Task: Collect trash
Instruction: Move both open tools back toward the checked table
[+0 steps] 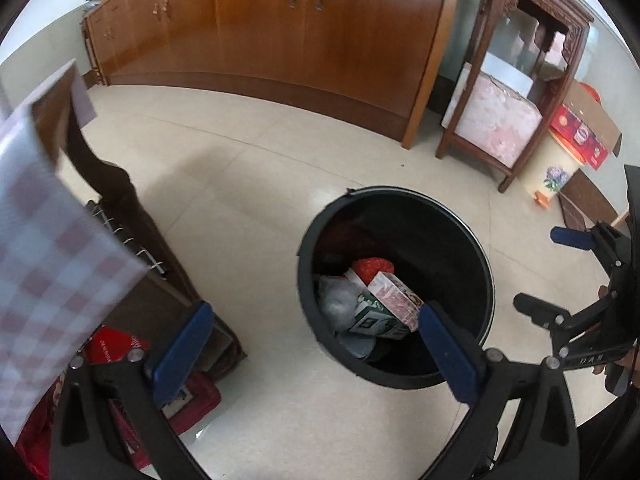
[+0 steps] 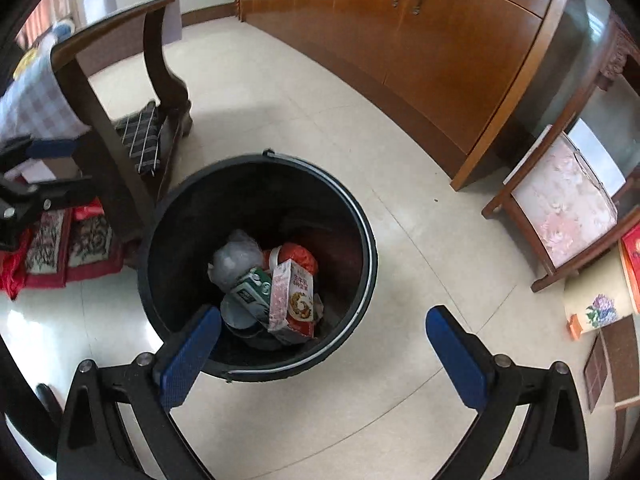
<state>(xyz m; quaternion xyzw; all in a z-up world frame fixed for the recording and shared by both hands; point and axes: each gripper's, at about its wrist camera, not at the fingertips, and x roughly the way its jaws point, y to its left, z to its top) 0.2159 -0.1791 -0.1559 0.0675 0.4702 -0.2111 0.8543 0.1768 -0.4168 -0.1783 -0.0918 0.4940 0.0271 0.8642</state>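
Observation:
A black round trash bin stands on the tiled floor; it also shows in the right wrist view. Inside lie a pink snack box, a green and white carton, a crumpled clear bag and a red wrapper. My left gripper is open and empty above the bin's near rim. My right gripper is open and empty above the bin's near right rim. The right gripper also shows at the right edge of the left wrist view.
A dark wooden table with a checked cloth stands left of the bin. Red cushions lie under it. A brown cabinet lines the back. A carved wooden stand and a flowered pail stand at right.

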